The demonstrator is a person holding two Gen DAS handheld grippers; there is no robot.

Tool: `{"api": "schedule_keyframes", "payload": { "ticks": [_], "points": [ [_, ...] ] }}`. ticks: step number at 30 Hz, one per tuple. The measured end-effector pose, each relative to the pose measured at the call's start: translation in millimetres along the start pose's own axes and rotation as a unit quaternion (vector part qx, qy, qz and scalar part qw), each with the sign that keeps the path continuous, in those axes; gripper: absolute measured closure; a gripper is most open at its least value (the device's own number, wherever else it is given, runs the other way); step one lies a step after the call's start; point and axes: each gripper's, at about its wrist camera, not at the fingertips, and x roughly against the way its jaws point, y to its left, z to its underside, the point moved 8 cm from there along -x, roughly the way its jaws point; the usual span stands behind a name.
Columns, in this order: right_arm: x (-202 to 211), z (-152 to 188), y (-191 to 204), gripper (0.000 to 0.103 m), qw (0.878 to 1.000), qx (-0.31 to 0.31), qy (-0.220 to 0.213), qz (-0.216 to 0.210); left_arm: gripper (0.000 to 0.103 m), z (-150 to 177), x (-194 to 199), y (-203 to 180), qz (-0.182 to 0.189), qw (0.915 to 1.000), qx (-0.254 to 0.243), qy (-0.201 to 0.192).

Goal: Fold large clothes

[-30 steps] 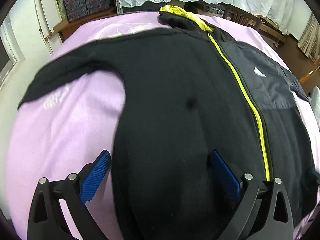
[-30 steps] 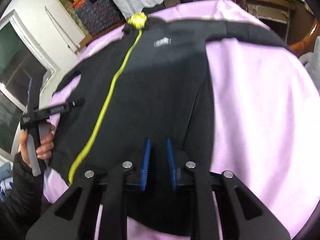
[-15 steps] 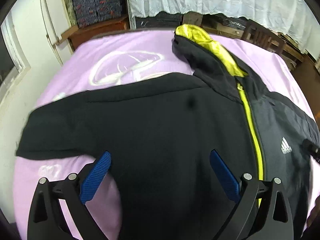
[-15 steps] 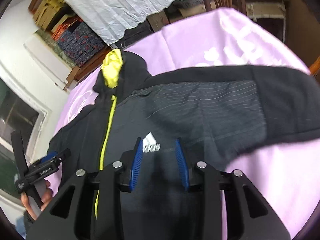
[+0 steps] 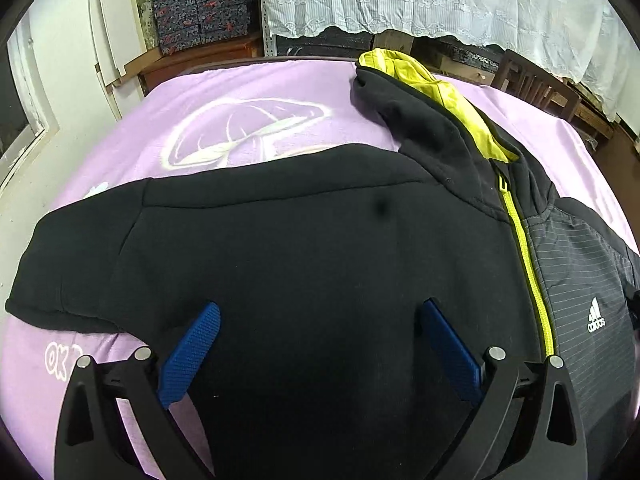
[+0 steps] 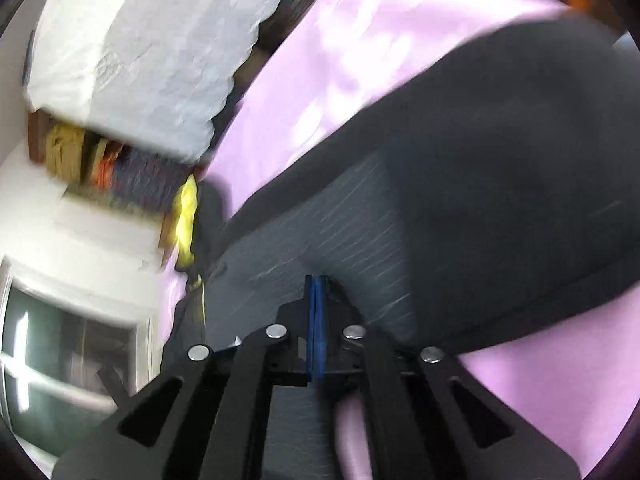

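1. The left tool [image 5: 320, 344] stands wide, its two blue pads [image 5: 192, 354] far apart and nothing between them. It hangs over the black chest of the jacket [image 5: 304, 264]; contact with the cloth cannot be told.
2. The jacket lies face up and spread on a bed under a lilac blanket [image 5: 224, 92]. It fills the space straight ahead of the left tool and to both sides of it.
3. A yellow zipper [image 5: 532, 280] runs down the jacket front, to the right of the left tool's right pad. It looks closed along the length in view.
4. The hood [image 5: 432, 92], black outside with yellow lining, lies ahead and to the right of the left tool, at the far end of the zipper.
5. One sleeve [image 5: 80, 264] stretches out to the left of the left tool and ends near the bed's edge.
6. A white logo [image 5: 596, 316] sits on the grey striped chest panel, far right of the left tool.
7. The right tool [image 6: 316, 292] has its blue pads pressed together. The right wrist view is blurred. The tips lie against the grey striped panel of the jacket [image 6: 460, 208]; whether cloth is pinched between them cannot be told.
8. Ahead and right of the right tool, the black cloth spreads over the blanket [image 6: 360, 52].
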Motion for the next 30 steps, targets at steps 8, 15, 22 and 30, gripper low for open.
{"api": "schedule_keyframes", "payload": {
  "ticks": [8,15,22,30],
  "points": [
    [94,-21,-44,0.050,0.991,-0.100,-0.083,0.000,0.003,0,-1,0,-0.002,1.0000,0.001,0.000],
    [131,-13,-73,0.050,0.987,-0.132,-0.088,0.018,0.003,1,0,1,-0.004,1.0000,0.005,-0.001],
    [120,-13,-91,0.055,0.984,-0.154,-0.088,0.021,0.003,0,-1,2,-0.004,1.0000,0.005,-0.002],
    [110,-40,-81,0.059,0.975,-0.109,-0.192,0.019,0.003,-1,-2,3,-0.004,1.0000,0.004,-0.002]
  ]
}}
